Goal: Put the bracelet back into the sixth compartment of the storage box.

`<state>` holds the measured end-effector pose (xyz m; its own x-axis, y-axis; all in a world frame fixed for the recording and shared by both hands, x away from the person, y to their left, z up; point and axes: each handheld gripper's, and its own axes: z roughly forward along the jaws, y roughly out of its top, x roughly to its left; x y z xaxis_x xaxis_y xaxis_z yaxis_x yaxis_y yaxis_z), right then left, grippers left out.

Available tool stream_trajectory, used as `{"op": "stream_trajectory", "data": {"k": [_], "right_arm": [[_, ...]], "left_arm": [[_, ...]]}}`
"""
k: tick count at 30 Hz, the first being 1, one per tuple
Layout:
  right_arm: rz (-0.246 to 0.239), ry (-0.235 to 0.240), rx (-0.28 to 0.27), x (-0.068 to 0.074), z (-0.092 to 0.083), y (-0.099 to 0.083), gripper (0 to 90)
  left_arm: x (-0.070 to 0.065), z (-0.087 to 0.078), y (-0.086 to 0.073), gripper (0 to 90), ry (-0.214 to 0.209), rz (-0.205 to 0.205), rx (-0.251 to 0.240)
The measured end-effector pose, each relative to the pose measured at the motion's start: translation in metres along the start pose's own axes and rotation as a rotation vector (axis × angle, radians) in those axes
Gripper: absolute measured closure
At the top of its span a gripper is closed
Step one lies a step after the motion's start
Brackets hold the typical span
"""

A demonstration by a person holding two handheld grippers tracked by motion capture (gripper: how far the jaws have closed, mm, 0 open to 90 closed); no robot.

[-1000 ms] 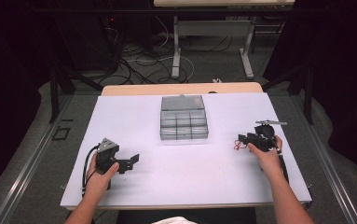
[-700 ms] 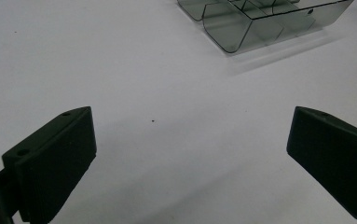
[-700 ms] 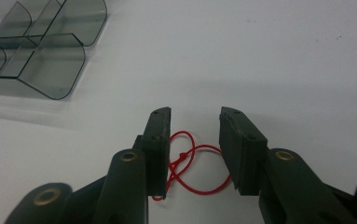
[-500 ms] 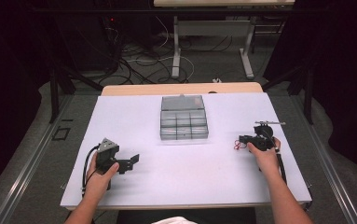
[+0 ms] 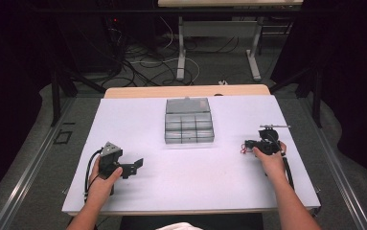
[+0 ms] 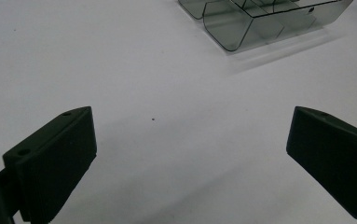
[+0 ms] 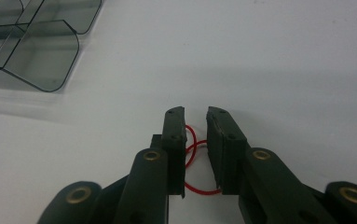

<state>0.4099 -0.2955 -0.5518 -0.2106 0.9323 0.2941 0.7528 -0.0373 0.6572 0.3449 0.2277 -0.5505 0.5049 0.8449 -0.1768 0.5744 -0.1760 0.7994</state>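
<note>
Right claw: jaws nearly together and just now closing, a red rubber band between them; a narrow gap remains and the pads do not clearly press the loop, so it reads as not yet clenched.
Band, position: on the white counter at the right side, right at the claw's tip, seen as a small red fleck in the high view.
Band, lie: loose and twisted into loops, flat on the counter; its longer run goes along the jaws, from near to far, with no marked pointing end.
Direction from claw: none to cover; the band sits inside the jaw gap.
Left claw: released, jaws wide apart over bare counter, nothing between them.
Nearer hand: the right one; the left claw rests well apart on the counter's left.
Compartment box: clear, divided, at the counter's far centre, to the left of and beyond the right claw.
Judged next need: finish the pinch, then carry left and far toward the box.
</note>
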Motion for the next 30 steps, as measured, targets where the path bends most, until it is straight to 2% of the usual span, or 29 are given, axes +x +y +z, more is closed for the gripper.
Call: {"op": "stream_trajectory", "data": {"k": [20,30], "right_arm": [[-0.029,-0.014,0.017,0.0025,0.0062,-0.0018,89.2],[-0.027,-0.018,0.022,0.0028,0.0062,-0.0022,90.0]], "left_arm": [[0.0004,-0.0001,-0.0002,1.6,0.001,0.002,0.004],[0.0006,0.0000,-0.0003,1.6,0.002,0.002,0.005]]}}
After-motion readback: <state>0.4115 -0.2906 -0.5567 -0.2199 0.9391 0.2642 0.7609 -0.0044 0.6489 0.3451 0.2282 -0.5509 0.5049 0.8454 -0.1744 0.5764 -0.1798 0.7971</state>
